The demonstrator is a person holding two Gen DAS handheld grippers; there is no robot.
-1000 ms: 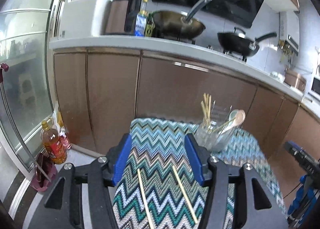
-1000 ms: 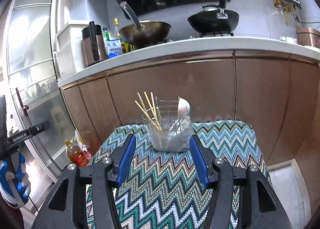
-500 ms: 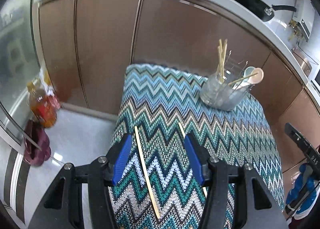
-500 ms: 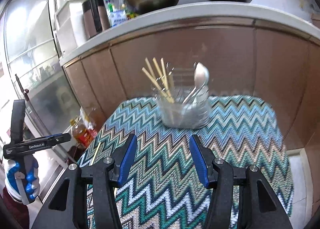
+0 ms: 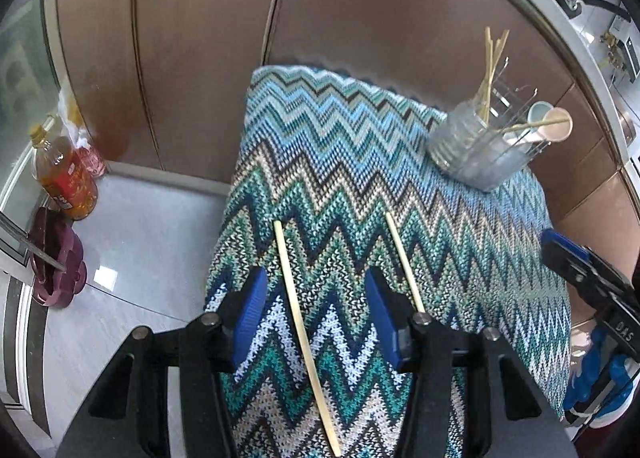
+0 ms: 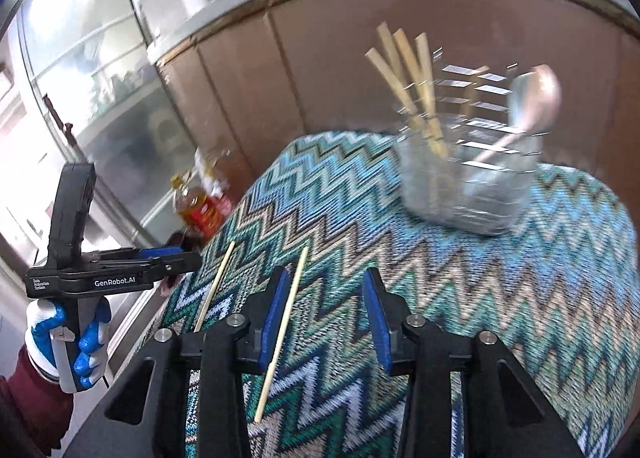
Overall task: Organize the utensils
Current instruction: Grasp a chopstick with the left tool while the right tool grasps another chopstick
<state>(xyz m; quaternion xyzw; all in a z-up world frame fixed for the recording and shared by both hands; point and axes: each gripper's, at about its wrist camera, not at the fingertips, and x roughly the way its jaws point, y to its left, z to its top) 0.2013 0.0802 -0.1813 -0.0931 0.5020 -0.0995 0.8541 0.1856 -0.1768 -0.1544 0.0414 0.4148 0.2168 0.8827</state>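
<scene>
Two loose bamboo chopsticks lie on the zigzag-patterned cloth (image 5: 340,161). In the left wrist view the left chopstick (image 5: 298,322) lies between the fingers of my open left gripper (image 5: 316,318), and the right chopstick (image 5: 402,260) runs under its right finger. In the right wrist view my right gripper (image 6: 326,318) is open above the cloth (image 6: 500,282); one chopstick (image 6: 280,332) passes by its left finger, the other (image 6: 214,286) lies further left. A clear utensil holder (image 5: 476,153) with chopsticks and spoons stands at the far right; it also shows in the right wrist view (image 6: 468,185).
Brown cabinet doors (image 5: 200,57) stand behind the cloth-covered table. An oil bottle (image 5: 64,173) and a dark red object (image 5: 56,270) sit on the floor at left. The left gripper's body (image 6: 88,278), held in a gloved hand, shows in the right wrist view.
Both grippers have tilted down and moved closer to the cloth. The left gripper now straddles the left chopstick. The right gripper has come near the other chopstick. Both stay open.
</scene>
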